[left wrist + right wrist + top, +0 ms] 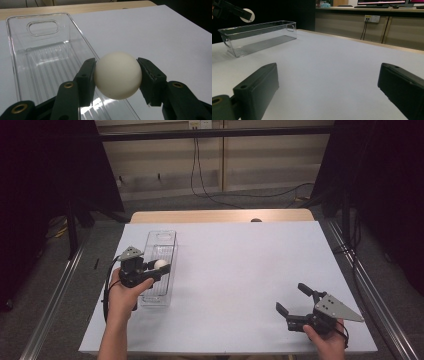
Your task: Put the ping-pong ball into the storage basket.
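Observation:
A white ball [117, 75] sits clamped between the two black pads of my left gripper [117, 77]. In the high view that gripper [161, 265] holds the ball [160, 264] above the clear plastic bin [161, 239] at the table's left side. The bin [45, 55] lies long and narrow, with nothing in it, and the ball hangs over its right wall. Near the front right corner of the table my right gripper [292, 299] rests open, nothing between its jaws. From the right gripper view [327, 82] the bin [259, 35] and the held ball [247, 15] appear far off.
A white sheet [240, 270] covers the table, with a strip of bare wood [220, 216] at the far edge. Metal rails [50, 305] run along both sides on the floor. Cables [210, 190] trail down the back wall.

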Demonstrator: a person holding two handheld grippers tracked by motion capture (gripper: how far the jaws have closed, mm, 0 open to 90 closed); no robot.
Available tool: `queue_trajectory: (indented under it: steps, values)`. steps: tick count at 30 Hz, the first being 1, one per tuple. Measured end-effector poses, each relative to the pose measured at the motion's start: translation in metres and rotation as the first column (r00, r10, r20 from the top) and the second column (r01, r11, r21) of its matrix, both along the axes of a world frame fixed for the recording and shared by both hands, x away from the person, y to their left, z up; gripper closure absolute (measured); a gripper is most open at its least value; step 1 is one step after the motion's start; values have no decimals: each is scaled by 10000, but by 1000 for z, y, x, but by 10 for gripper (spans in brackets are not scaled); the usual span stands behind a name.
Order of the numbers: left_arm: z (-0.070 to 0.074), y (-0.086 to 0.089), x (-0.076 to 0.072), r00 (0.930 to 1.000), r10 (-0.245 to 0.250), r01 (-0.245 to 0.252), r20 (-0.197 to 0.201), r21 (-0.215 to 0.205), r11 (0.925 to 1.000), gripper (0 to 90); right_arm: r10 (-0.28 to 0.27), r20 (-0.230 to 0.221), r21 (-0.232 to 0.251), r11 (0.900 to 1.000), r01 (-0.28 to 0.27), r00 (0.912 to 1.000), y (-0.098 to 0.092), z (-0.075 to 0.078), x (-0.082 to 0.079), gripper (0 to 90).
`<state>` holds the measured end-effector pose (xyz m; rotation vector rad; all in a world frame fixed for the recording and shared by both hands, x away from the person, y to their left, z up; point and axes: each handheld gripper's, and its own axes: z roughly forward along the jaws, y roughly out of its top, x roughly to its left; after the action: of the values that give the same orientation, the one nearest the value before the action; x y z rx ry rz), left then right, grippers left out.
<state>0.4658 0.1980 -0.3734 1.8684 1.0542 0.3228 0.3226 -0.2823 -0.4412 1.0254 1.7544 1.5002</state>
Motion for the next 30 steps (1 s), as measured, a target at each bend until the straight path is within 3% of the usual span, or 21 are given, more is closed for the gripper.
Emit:
queue_trajectory:
  steps: [30]
  values:
    - [-2,9,2,9998,203,-203,29,115,9997,512,57,-73,-54,10000,-57,10000,0,-1,1,31]
